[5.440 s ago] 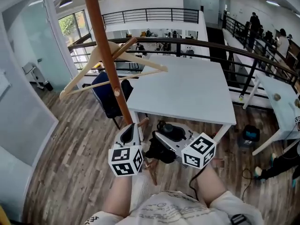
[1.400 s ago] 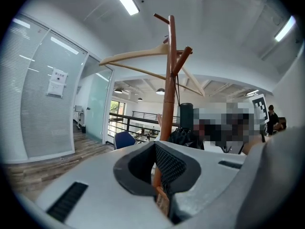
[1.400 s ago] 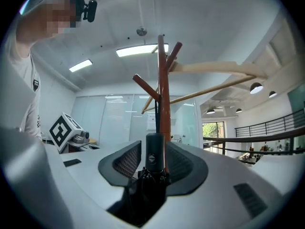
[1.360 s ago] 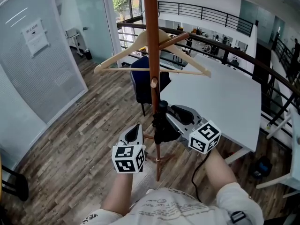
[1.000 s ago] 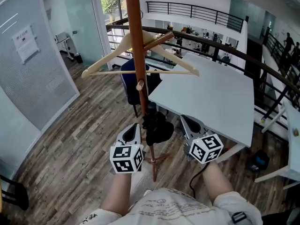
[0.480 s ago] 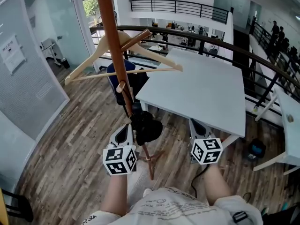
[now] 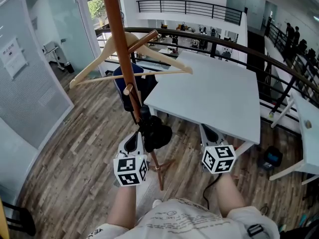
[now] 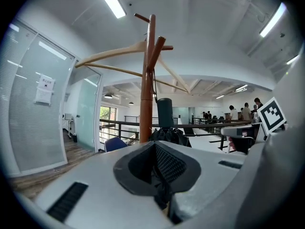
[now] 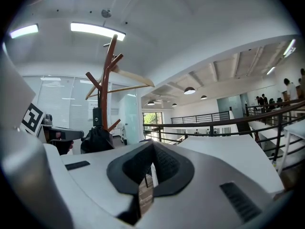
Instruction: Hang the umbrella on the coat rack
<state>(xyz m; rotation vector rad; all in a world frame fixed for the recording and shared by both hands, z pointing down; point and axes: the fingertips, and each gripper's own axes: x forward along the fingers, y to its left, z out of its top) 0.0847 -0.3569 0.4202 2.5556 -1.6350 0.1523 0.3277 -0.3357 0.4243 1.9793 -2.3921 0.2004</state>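
Note:
The brown wooden coat rack [image 7: 118, 49] stands right in front of me, with a wooden hanger [image 7: 149, 63] on an upper peg. The folded black umbrella [image 7: 155, 133] hangs upright against the pole, handle up, a thin cord running from it to a peg. My left gripper [image 7: 135, 135] is at the umbrella's left side. In the left gripper view, dark fabric of the umbrella [image 8: 167, 133] sits between the shut jaws of the left gripper [image 8: 159, 151]. My right gripper [image 7: 207, 130] is off to the right, shut and empty; its own view shows the umbrella [image 9: 96, 140] at the left.
A white table [image 7: 209, 93] stands behind and right of the rack, with a blue chair [image 7: 132, 83] tucked beside the pole. A black railing [image 7: 239, 49] runs behind the table. The rack's feet [image 7: 159, 168] spread on the wooden floor. People stand far right [image 7: 294, 34].
The right gripper let go of the umbrella and drew away to the right and lower. The umbrella stays hanging at the pole, and the left gripper stays beside it.

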